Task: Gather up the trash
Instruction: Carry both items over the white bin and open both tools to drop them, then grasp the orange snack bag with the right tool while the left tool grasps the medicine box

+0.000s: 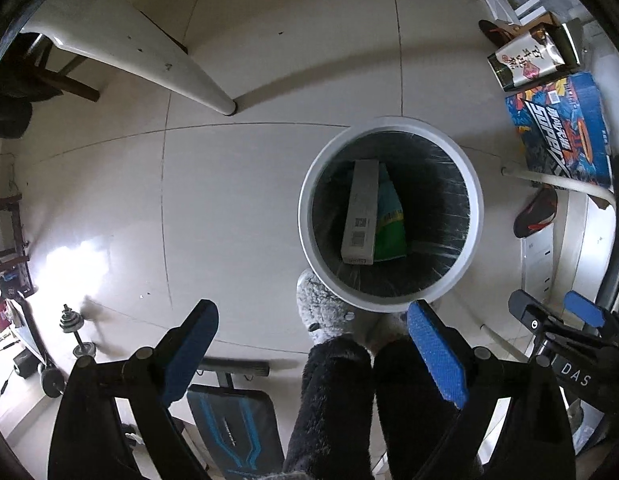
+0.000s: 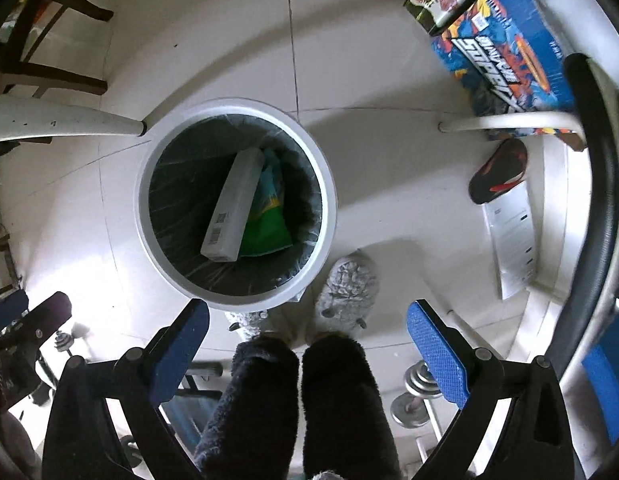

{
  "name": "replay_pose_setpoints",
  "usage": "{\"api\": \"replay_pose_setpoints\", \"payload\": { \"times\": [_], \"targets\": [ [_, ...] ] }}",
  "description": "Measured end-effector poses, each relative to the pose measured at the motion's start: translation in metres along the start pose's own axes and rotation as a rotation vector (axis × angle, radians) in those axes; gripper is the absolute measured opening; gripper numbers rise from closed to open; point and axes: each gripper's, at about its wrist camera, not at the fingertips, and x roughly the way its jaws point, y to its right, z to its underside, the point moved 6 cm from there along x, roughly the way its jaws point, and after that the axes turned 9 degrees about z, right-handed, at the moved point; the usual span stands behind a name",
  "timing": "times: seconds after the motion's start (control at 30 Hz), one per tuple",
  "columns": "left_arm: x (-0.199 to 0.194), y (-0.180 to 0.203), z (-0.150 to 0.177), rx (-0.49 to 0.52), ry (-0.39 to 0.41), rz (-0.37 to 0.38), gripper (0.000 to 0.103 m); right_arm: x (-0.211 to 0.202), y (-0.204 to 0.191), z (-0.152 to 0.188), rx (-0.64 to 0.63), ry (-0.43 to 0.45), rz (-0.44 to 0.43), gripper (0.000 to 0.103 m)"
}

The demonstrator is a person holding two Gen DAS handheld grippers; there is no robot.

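Note:
A round white trash bin (image 1: 309,216) with a dark liner stands on the tiled floor; it also shows in the right wrist view (image 2: 329,208). Inside lie a long grey-white box (image 1: 359,216) (image 2: 231,208) and a green and blue packet (image 1: 391,224) (image 2: 269,224). My left gripper (image 1: 311,344) is open and empty, held above the floor just near of the bin. My right gripper (image 2: 307,340) is open and empty, above the bin's near right side. The right gripper also shows at the right edge of the left wrist view (image 1: 557,312).
The person's dark fuzzy trouser legs (image 2: 301,400) and grey slippers (image 2: 349,284) stand next to the bin. White table legs (image 1: 149,60) (image 2: 505,122), a blue printed box (image 1: 565,128), a dark shoe (image 2: 497,172), dumbbells (image 1: 75,336) and a bench (image 1: 233,420) surround the spot.

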Motion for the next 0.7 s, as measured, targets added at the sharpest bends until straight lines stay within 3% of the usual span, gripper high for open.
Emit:
{"api": "replay_pose_setpoints", "payload": {
  "times": [0.4, 0.7],
  "targets": [
    [-0.084, 0.007, 0.028, 0.010, 0.040, 0.024, 0.096, -0.101, 0.011, 0.033, -0.003, 0.061, 0.002, 0.100],
    [-0.202, 0.012, 0.055, 0.010, 0.094, 0.029, 0.096, -0.230, 0.022, 0.068, 0.046, 0.062, -0.060, 0.100]
  ]
}}
